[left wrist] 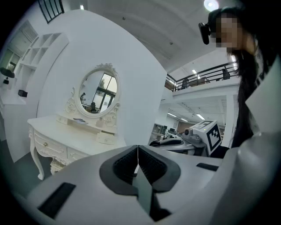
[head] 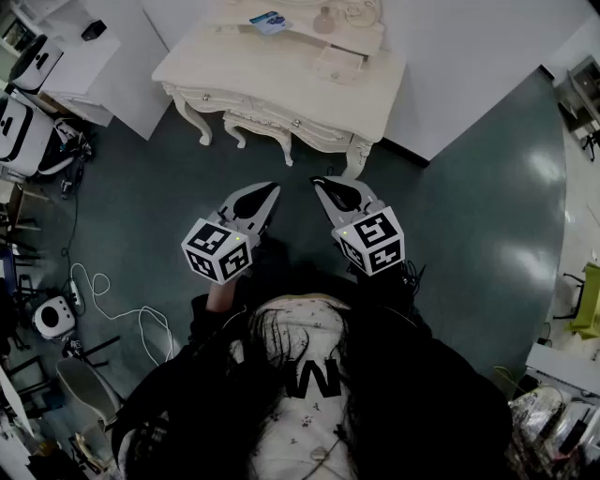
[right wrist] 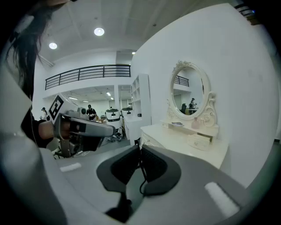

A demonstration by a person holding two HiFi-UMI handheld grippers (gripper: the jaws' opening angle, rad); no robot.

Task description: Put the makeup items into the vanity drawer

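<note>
Cream vanity [head: 281,80] against a white wall, carved legs planted on a dark grey-green floor [head: 469,216]; front drawers [head: 272,120] flush and shut. On the raised back shelf, a flat blue-printed packet [head: 269,21] and a pale pink bottle [head: 324,21], near each other but not touching; lower on the top, toward the right end, a small cream box [head: 339,64]. Above the shelf, an oval mirror [left wrist: 99,92] in a scrolled white frame. Well short of the vanity, over open floor, left gripper [head: 270,190] and right gripper [head: 321,185] side by side, tips angled toward the table, marker cubes nearest the person's head [head: 314,375]. Left jaws pressed together along one thin seam, nothing between them; right jaws likewise closed and holding nothing. Further out to the left, a white shelving unit [head: 75,56] by the wall, a loose white cable [head: 103,291] looping across the floor beside a power strip [head: 73,296], and a round white device [head: 54,317]. Beyond, in both gripper views, a bright hall with ceiling lights and a railed upper gallery.
</note>
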